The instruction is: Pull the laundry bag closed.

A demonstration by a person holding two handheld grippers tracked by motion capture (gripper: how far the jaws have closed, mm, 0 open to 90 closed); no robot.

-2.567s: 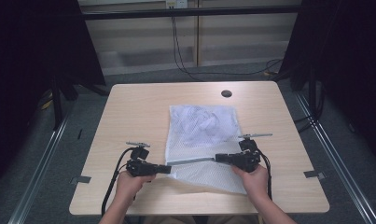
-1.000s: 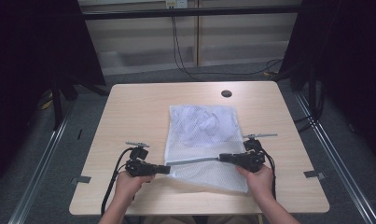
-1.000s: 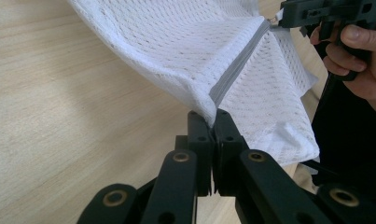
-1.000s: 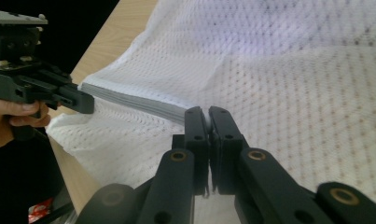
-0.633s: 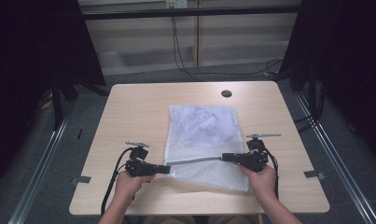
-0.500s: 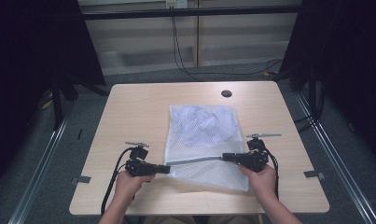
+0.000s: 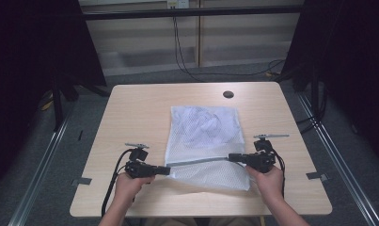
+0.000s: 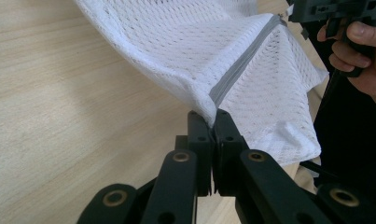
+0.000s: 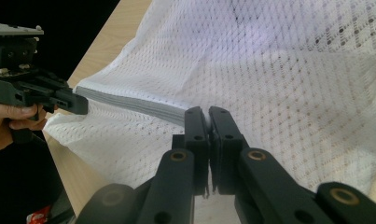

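Mesh bag pulled taut by its zipper ends.

The white mesh bag (image 7: 203,141) lies mid-table (image 7: 135,113), below the dark grommet hole (image 7: 228,94). Left gripper (image 7: 164,170) and right gripper (image 7: 232,157) are each clamped on the grey zipper strip (image 7: 196,161), lifting it; nothing obstructs them.

a white mesh laundry bag (image 7: 207,136) lies flat on the table, its grey zipper edge (image 7: 196,161) lifted and stretched taut near the front.
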